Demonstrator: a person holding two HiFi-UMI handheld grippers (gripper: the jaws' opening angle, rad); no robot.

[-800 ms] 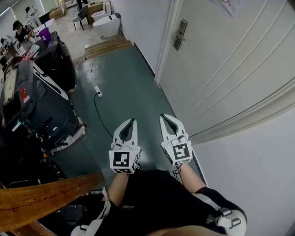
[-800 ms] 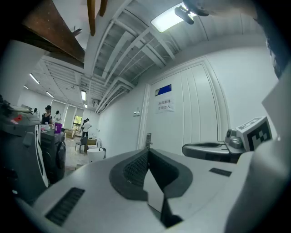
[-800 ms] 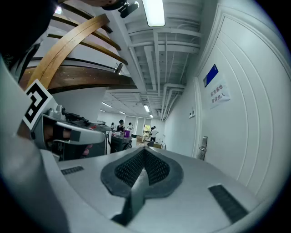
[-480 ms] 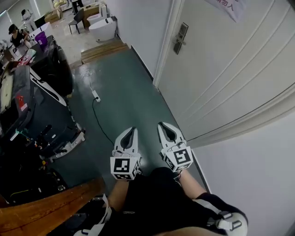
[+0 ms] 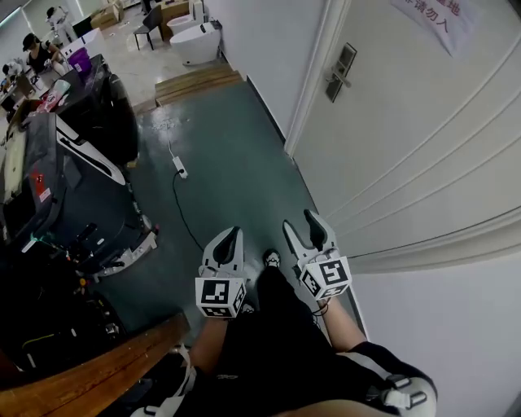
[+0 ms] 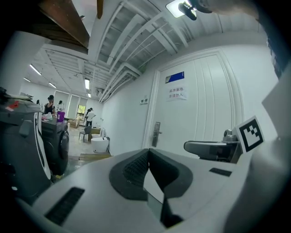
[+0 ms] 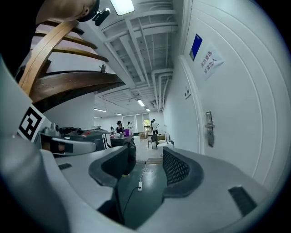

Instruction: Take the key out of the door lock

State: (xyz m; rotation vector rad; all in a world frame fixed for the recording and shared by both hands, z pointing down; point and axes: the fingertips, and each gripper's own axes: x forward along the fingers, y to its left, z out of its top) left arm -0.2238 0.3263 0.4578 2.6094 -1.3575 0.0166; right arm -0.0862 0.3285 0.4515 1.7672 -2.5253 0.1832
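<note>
Only writing is a paper sign [image 5: 435, 16] on the door [image 5: 407, 138], too small for me to read. Black machines [image 5: 81, 187] on the left, then teal floor [image 5: 236, 155] with a white power strip [image 5: 180, 165]. My left tool [image 5: 234, 234] is closed and empty, and my right tool [image 5: 301, 220] is wide open and empty. Both are well away from the door lock [image 5: 339, 72]. Can't make out the key from here.

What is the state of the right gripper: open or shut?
Open. The right gripper has its jaws apart in its own view; only the green floor and a power strip show between them.
</note>
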